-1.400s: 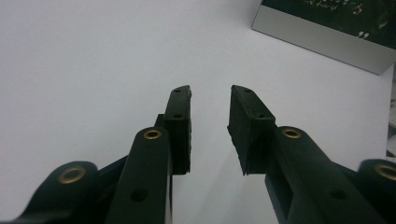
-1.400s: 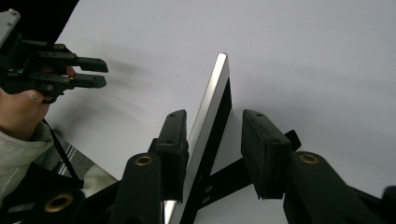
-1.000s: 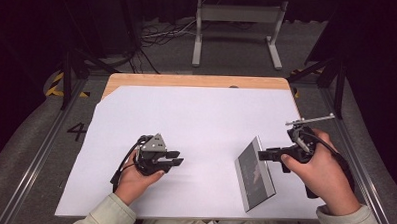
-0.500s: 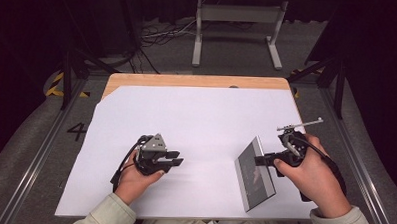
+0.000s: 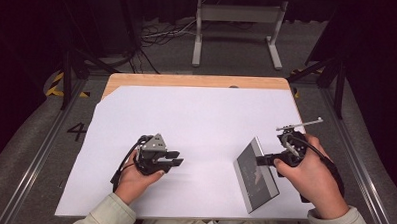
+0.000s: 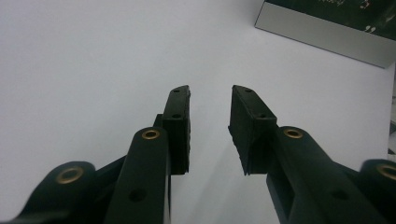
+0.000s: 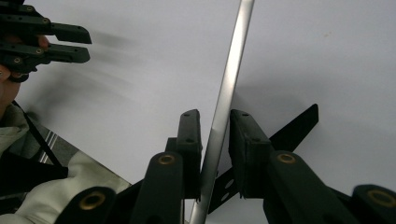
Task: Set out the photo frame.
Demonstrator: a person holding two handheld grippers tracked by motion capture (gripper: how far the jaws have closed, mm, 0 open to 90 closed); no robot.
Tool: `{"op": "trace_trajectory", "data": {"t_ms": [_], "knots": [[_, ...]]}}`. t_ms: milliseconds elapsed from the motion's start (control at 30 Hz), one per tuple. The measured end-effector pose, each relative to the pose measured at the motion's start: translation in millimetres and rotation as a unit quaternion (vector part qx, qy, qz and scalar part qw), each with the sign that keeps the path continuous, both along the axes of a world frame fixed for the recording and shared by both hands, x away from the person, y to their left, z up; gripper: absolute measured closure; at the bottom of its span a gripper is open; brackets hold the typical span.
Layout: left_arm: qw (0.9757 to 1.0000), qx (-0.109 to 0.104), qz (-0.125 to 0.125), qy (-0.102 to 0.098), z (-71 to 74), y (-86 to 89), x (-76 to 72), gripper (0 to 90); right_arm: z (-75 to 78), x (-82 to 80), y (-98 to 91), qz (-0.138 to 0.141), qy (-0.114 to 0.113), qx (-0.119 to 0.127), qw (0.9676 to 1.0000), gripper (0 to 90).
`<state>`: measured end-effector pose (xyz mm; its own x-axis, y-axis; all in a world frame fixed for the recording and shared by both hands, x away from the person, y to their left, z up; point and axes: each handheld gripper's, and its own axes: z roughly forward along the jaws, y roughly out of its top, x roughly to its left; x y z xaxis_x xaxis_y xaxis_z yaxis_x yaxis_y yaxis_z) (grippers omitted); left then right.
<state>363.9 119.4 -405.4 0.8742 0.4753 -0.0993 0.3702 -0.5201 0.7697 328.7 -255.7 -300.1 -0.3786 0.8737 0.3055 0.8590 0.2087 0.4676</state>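
The right gripper [image 5: 263,159] is sitting at the lower right of the high view, its jaws having just been closing around the near edge of a thin silver-edged panel [image 5: 256,175]. In the right gripper view that edge [image 7: 223,109] is running up between the two black pads [image 7: 190,140]; the left pad seems to be touching it, while a thin gap is showing on the other side, so I cannot tell if the grip is firm. The panel is tilting up off the white sheet [image 5: 196,122], dark face toward the middle of the table, and is casting a shadow.

The left gripper [image 5: 176,158] is resting low and left of centre, well apart from the panel, its jaws standing open with only bare white sheet between them [image 6: 210,126]. The panel's pale side [image 6: 327,30] is peeking in at the upper right of the left gripper view.

Nothing is lying between the two grippers. Beyond the sheet, a strip of wooden tabletop [image 5: 197,81] is showing along the far edge; past it a grey metal stand [image 5: 237,28] and loose cables [image 5: 159,35] are lying on the floor, and a painted "4" [image 5: 77,131] is marking the floor at left.
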Motion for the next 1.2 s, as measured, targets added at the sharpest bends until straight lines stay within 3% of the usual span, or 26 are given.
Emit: {"op": "trace_trajectory", "data": {"t_ms": [100,367,600,767,967,1200], "knots": [[1.0000,-0.001,0.000,0.001,-0.1,-0.2,0.0,69.0,1.9,-1.9,-0.2,-0.005,-0.006,-0.009,0.9999,82.9],[1.0000,0.000,0.000,0.001,0.0,0.0,0.0,69.0,5.5,-2.5,2.0,0.016,-0.022,-0.041,0.9988,84.6],[1.0000,-0.001,0.000,0.001,0.1,0.5,0.1,69.0,8.3,-0.1,4.8,0.035,-0.030,-0.043,0.9980,84.6],[1.0000,0.000,0.003,0.001,-0.1,1.4,0.1,68.9,16.3,3.9,10.9,0.058,-0.039,-0.058,0.9958,84.6],[1.0000,0.001,0.009,0.001,-0.7,4.6,-0.2,69.0,20.5,10.1,14.5,0.076,-0.040,-0.064,0.9942,84.7],[0.9999,0.002,0.015,0.003,-1.1,8.3,-2.0,68.9,27.6,23.3,22.0,0.116,-0.045,-0.065,0.9900,84.7]]}}
